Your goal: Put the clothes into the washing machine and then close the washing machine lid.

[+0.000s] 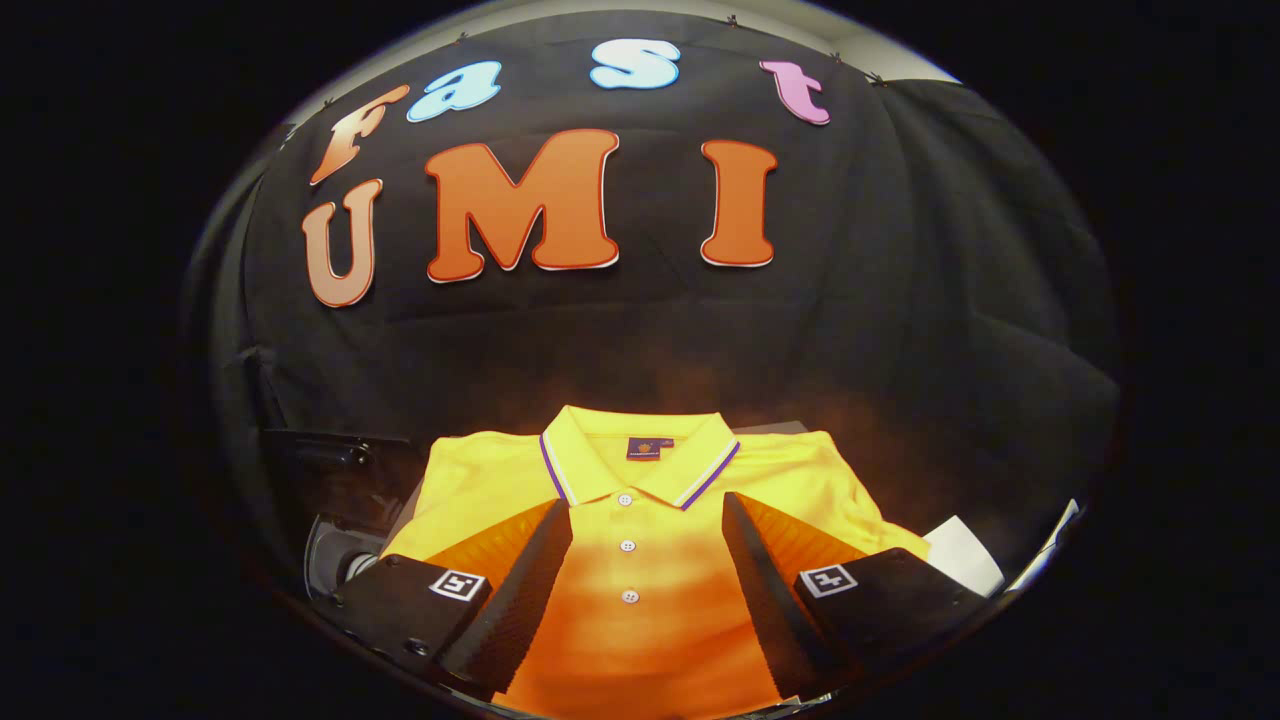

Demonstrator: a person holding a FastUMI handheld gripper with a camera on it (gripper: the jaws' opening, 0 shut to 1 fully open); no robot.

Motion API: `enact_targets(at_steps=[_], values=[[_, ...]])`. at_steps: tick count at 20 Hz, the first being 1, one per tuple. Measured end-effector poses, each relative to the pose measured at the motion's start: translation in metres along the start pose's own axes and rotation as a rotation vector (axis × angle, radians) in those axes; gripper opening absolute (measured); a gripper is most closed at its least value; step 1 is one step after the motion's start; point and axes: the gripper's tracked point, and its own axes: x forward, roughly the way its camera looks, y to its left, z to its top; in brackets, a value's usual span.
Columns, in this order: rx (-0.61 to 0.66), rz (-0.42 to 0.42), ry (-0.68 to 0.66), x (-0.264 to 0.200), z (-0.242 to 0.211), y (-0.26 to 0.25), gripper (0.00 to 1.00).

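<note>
Two fingers of the claw [645, 520] stand wide apart, with nothing gripped between them. Each finger carries a ribbed inner pad and a square printed marker on its base block. The left finger [520, 590] and the right finger [775, 590] both hang over the front of a folded yellow polo shirt [630, 620]; whether the pads touch the fabric cannot be told.

1. Shirt position. The polo shirt lies flat and face up, directly between and just beyond the fingers. Its button placket [627, 546], with three white buttons, runs along the midline of the gap between the fingers.

2. Shirt detail. The collar [640, 455] lies just ahead of the fingertips. It is yellow with striped edging in white and purple. A small dark label [649, 448] sits inside the neck opening. Both shoulders spread outward past the fingers on either side.

3. Surroundings. A white sheet-like object [962, 555] lies beside the shirt's right shoulder, just outside the right finger; its kind cannot be told. To the left of the left finger, a dark rounded part with a pale rim [335, 560] shows beside the shirt's left shoulder; its identity cannot be told. Above it a dark bar-shaped part [330, 450] is seen.

4. Background. The booth's black cloth wall [900, 300] hangs behind the shirt.
</note>
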Motion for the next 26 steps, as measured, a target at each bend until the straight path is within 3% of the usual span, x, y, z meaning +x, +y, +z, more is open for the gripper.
enact_targets(at_steps=[14, 17, 22, 23, 26], values=[[0.013, -0.017, 0.247, 0.035, -0.037, 0.003, 1.00], [0.012, -0.010, 0.305, 0.034, -0.038, 0.006, 0.95], [0.031, 0.000, 0.391, 0.038, -0.038, 0.011, 0.80], [0.036, -0.001, 0.385, 0.039, -0.037, 0.012, 0.57], [0.005, 0.015, 0.418, 0.038, -0.037, 0.014, 0.31]])
